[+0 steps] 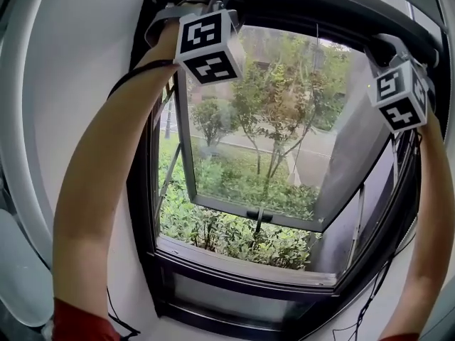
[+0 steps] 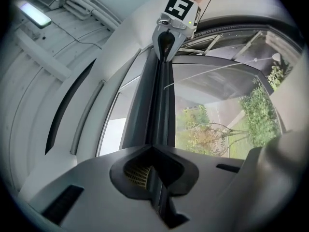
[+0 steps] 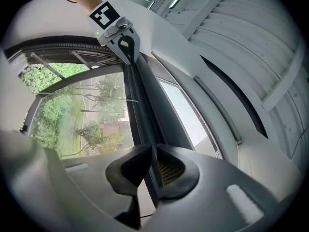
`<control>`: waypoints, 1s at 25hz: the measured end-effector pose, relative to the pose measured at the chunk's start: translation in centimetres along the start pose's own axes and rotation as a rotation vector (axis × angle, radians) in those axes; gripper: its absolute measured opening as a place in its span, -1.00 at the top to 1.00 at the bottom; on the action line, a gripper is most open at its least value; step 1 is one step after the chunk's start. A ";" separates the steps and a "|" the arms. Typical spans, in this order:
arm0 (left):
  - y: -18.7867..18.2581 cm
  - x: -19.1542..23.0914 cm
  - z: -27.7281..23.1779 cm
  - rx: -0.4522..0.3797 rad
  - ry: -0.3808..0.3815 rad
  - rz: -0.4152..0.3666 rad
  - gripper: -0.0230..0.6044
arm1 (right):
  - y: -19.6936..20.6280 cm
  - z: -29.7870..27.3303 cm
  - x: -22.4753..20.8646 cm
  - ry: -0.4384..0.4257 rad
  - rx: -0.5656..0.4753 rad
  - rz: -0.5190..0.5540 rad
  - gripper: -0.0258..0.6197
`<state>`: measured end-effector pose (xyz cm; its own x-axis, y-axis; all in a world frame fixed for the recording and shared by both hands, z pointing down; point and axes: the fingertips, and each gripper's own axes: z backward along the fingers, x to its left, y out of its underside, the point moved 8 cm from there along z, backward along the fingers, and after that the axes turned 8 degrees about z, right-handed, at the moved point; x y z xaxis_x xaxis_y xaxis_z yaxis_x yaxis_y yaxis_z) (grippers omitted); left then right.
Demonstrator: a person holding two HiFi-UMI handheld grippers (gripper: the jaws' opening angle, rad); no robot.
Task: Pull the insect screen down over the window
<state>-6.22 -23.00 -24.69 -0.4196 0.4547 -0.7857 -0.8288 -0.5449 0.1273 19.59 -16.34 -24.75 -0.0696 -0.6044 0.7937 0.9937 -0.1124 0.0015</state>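
Gripping slim dark screen bar [image 2: 158, 108] atop window [image 1: 249, 267], left gripper [image 2: 153, 151] and right gripper [image 3: 153, 152] both clenched

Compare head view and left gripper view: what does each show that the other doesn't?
Head view only: the person's raised arms, the window sash tilted outward, the sill and the bushes below it.
Left gripper view only: a ceiling light, and the left gripper closed on a dark bar that runs on to the right gripper.
Both: the two grippers up at the window's top frame, and trees outside.
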 end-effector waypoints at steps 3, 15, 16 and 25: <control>-0.1 0.2 -0.5 0.027 0.028 -0.024 0.89 | -0.3 -0.3 0.1 -0.007 0.009 0.049 0.78; 0.5 0.2 -1.7 0.097 0.092 -0.093 0.78 | -0.8 -1.4 0.0 -0.044 0.015 0.084 0.77; 0.6 0.1 -1.8 0.106 0.100 -0.105 0.78 | -0.8 -1.4 0.0 -0.054 0.015 0.090 0.77; 0.2 0.1 -2.4 0.142 0.187 -0.146 0.72 | -0.5 -1.7 -0.5 -0.172 0.035 0.151 0.76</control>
<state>-5.53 -24.73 -26.21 -0.2274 0.3756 -0.8984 -0.9244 -0.3734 0.0779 19.01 -17.36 -26.21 0.0929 -0.4689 0.8783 0.9943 -0.0020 -0.1062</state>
